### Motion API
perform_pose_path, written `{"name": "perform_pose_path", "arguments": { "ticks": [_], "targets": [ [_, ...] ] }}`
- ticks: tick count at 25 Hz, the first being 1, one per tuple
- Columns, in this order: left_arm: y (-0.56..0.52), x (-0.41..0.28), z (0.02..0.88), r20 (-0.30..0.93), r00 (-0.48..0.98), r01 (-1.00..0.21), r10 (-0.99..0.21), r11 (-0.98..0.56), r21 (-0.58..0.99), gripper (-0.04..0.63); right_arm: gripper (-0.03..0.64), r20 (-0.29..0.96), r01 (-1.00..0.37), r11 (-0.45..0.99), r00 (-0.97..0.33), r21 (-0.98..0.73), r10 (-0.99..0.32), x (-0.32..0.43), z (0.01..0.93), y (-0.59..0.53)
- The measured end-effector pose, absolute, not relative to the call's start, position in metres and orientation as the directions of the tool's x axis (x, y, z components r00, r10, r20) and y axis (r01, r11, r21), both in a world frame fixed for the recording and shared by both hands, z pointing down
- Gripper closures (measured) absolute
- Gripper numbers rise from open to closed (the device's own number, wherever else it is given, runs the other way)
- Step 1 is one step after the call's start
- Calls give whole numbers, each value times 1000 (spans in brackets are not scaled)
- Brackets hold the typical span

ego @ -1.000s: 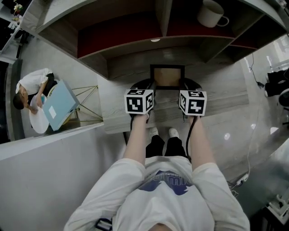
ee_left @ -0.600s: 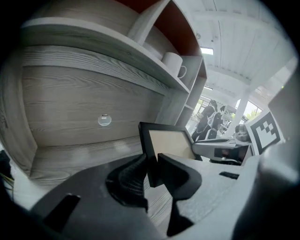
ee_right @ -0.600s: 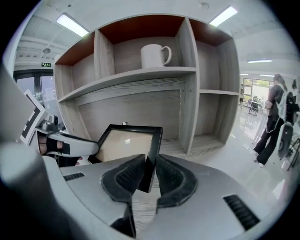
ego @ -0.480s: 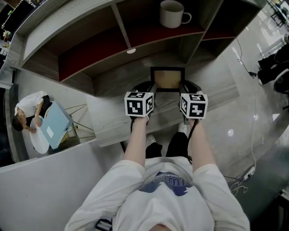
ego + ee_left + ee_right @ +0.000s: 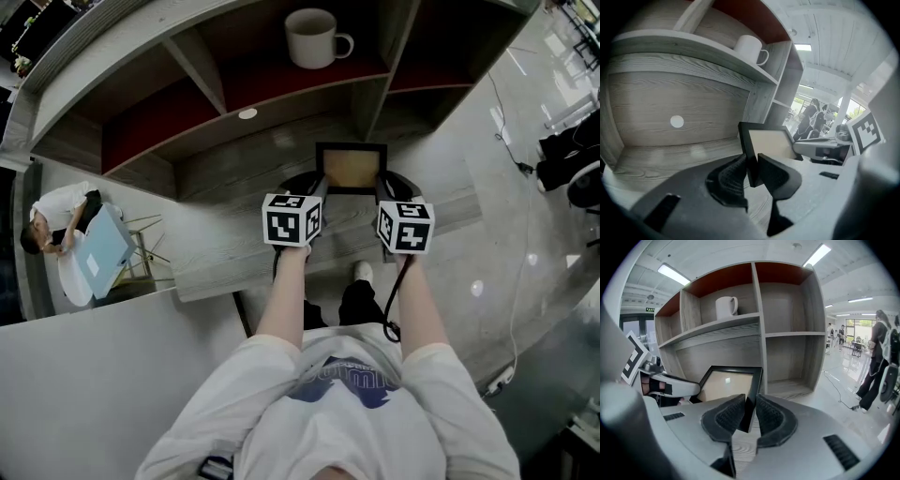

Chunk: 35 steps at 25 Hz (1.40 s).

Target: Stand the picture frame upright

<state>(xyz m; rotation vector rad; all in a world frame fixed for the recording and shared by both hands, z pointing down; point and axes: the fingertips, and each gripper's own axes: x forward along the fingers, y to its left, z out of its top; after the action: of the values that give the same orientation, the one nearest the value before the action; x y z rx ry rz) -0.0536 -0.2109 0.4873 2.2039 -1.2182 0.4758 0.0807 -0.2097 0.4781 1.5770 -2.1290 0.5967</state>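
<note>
- Between the pads of the left claw sits the left edge of the picture frame, pinched firmly. The right claw is clamped the same way on the frame's right edge.
- Held between the two claws, the frame hangs just in front of the shelf unit and over the wood-grain desk. It leans back with its pale face turned up, so it is not upright. No view settles whether its lower edge touches the desk.
- As I read it, the frame is gripped and being placed, and the standing itself is not yet done. The next move calls for both claws to tip the top edge up together, so the frame does not twist. The bottom edge should then sit squarely on the desk, with release only once the frame stands alone. Any back prop is hidden.
- Only the head view shows both arms level with each other, and a person at a round table far to the left.
- Only the left gripper view shows the frame's edge from the side, with the mug on the shelf above it.
- Only the right gripper view shows the bare compartments to the right and the bystanders far off.
</note>
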Motion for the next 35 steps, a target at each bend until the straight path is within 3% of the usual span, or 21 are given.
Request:
{"name": "perform_pose_path", "arguments": {
  "ticks": [13, 35],
  "targets": [
    [-243, 10, 500, 544, 459, -888, -702, -344, 305, 517, 548, 525, -913, 391, -390, -115, -756, 143, 485, -253],
    [-277, 22, 537, 479, 416, -909, -773, -341, 239, 515, 546, 436, -860, 491, -498, -137, -750, 154, 527, -295]
  ]
}}
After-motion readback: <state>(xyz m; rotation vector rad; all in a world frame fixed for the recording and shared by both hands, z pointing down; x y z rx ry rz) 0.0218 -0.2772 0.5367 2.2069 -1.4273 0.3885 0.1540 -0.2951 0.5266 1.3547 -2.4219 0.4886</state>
